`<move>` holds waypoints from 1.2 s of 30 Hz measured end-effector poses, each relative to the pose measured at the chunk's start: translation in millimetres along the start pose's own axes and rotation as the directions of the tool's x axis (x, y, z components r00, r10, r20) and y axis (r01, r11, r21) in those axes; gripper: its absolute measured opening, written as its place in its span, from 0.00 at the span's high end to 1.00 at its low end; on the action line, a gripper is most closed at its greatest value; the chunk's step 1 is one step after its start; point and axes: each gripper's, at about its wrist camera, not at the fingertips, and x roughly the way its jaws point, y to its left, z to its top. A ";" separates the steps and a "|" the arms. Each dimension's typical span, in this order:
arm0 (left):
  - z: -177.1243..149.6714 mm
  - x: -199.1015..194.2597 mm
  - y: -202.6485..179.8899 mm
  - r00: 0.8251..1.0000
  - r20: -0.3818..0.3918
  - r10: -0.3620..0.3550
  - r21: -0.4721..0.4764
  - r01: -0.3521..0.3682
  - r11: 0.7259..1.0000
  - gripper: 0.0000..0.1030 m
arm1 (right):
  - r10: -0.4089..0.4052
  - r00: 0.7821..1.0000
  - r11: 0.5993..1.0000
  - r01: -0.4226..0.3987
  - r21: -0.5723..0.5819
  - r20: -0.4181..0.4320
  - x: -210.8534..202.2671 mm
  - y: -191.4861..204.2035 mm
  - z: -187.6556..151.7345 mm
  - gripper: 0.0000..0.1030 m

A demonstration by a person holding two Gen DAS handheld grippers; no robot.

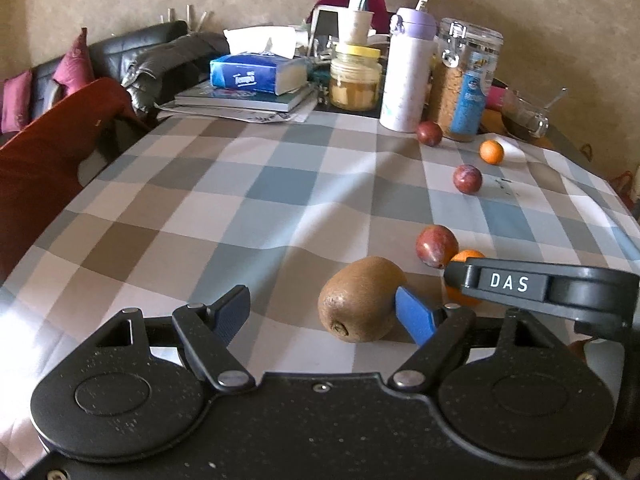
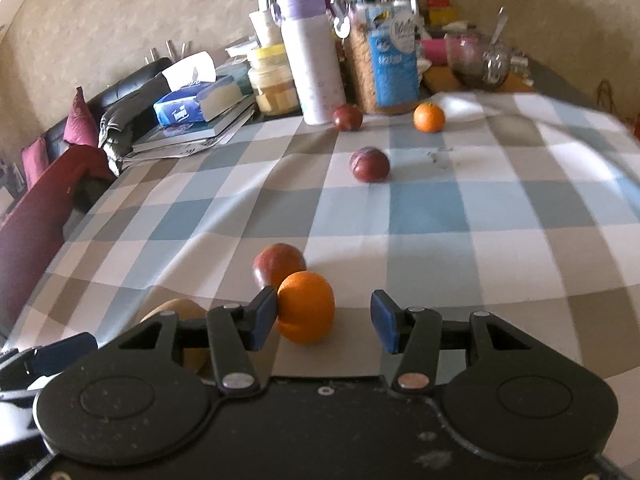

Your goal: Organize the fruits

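Note:
A brown kiwi (image 1: 360, 300) lies on the checked tablecloth (image 1: 248, 200) between the fingers of my left gripper (image 1: 320, 296). It leans against the right blue pad while the left pad stands well clear, so the gripper is open. My right gripper (image 2: 324, 298) is open too. An orange (image 2: 306, 306) rests on the cloth against its left pad, apart from the right one. A dark red plum (image 2: 278, 262) sits just behind that orange. Farther back lie two more plums (image 2: 369, 164) (image 2: 347, 117) and a second orange (image 2: 429, 117).
At the table's far end stand a white bottle with a lilac lid (image 1: 408, 68), two jars (image 1: 354, 80) (image 1: 466, 80), a tissue pack on books (image 1: 256, 74) and a glass bowl (image 1: 524, 114). A red-draped chair (image 1: 52, 152) stands at the left edge.

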 end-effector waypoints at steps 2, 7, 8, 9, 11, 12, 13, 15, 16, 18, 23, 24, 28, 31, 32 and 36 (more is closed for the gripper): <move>1.2 1.8 2.3 1.000 -0.012 -0.006 -0.013 0.006 1.000 0.24 | 0.035 0.999 0.999 -0.034 0.033 -0.037 5.1 -2.2 1.3 0.49; 3.4 6.2 14.2 0.997 -0.047 -0.054 -0.076 0.051 0.996 0.27 | 0.070 0.995 0.997 -0.067 0.049 -0.067 9.4 -1.0 1.7 0.57; 3.8 7.5 15.8 0.997 -0.054 -0.063 -0.086 0.058 0.995 0.27 | 0.085 0.994 0.996 -0.082 0.042 -0.071 9.0 -0.1 1.3 0.67; 3.6 8.4 16.2 0.996 -0.059 -0.066 -0.089 0.060 0.994 0.27 | 0.096 0.993 0.995 -0.094 0.032 -0.072 8.2 1.4 0.5 0.67; 3.7 10.0 15.9 0.995 -0.067 -0.075 -0.089 0.068 0.994 0.27 | 0.079 0.995 0.997 -0.079 0.011 -0.059 5.9 4.9 -0.7 0.68; 3.7 9.9 15.4 0.995 -0.067 -0.074 -0.087 0.068 0.994 0.27 | 0.067 0.996 0.998 -0.067 0.000 -0.054 4.8 6.4 -1.2 0.68; 3.7 9.9 14.4 0.996 -0.064 -0.069 -0.082 0.064 0.995 0.26 | 0.050 0.998 0.999 -0.050 -0.011 -0.046 3.5 7.9 -2.0 0.67; 4.2 9.9 12.6 0.996 -0.059 -0.062 -0.072 0.057 0.996 0.26 | 0.028 0.999 0.999 -0.029 -0.026 -0.030 0.9 8.2 -3.1 0.67; 4.6 10.2 12.2 0.997 -0.058 -0.060 -0.071 0.056 0.996 0.26 | 0.029 0.999 0.999 -0.030 -0.031 -0.024 -0.5 7.7 -3.4 0.67; 5.5 11.5 11.6 0.996 -0.059 -0.060 -0.070 0.056 0.996 0.26 | 0.026 1.000 0.999 -0.027 -0.033 -0.016 -3.3 6.5 -4.0 0.67; 6.8 13.7 7.5 0.997 -0.058 -0.058 -0.052 0.055 0.997 0.25 | 0.018 1.000 0.999 -0.018 -0.033 0.003 -8.4 2.7 -4.6 0.67; 7.3 14.1 6.6 0.997 -0.057 -0.055 -0.047 0.052 0.998 0.25 | 0.020 1.000 0.999 -0.019 -0.029 0.006 -8.8 1.7 -4.6 0.67; 9.4 18.3 3.8 0.997 -0.061 -0.056 -0.030 0.055 0.998 0.25 | 0.015 1.000 1.000 -0.015 -0.012 0.011 -9.9 -1.4 -3.7 0.67; 11.0 22.6 2.7 0.996 -0.072 -0.059 -0.016 0.058 0.998 0.25 | 0.004 1.000 1.000 -0.004 -0.006 0.013 -9.3 -3.0 -3.8 0.67; 11.3 24.2 2.0 0.995 -0.076 -0.057 -0.012 0.056 0.998 0.25 | -0.002 1.000 1.000 0.002 -0.006 0.014 -9.1 -3.0 -3.9 0.67; 12.8 30.4 -0.4 0.994 -0.098 -0.048 -0.004 0.048 0.999 0.25 | -0.022 0.999 1.000 0.023 -0.020 0.030 -10.5 -1.5 -4.8 0.67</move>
